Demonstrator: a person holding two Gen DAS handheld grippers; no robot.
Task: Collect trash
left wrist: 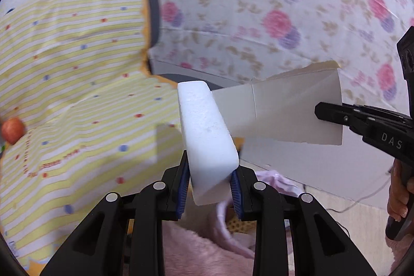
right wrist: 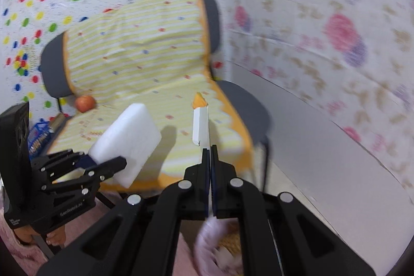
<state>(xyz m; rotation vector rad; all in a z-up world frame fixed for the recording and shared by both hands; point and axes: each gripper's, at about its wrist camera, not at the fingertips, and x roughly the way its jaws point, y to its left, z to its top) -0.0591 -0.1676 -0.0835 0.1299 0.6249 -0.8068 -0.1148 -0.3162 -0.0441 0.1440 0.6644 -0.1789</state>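
Note:
A white foam block stands between the blue pads of my left gripper, which is shut on it. The same foam block shows at the left of the right wrist view, held in the left gripper. My right gripper is shut on a flat piece of white cardboard, seen edge-on. In the left wrist view that cardboard spreads wide at the right, pinched by the right gripper. Both hang in the air in front of a chair.
A chair draped in a yellow striped cloth stands ahead, with an apple on its seat. A grey tabletop lies to the right. Flowered and dotted sheets cover the walls. Pink fluffy fabric lies below. A blue box sits at left.

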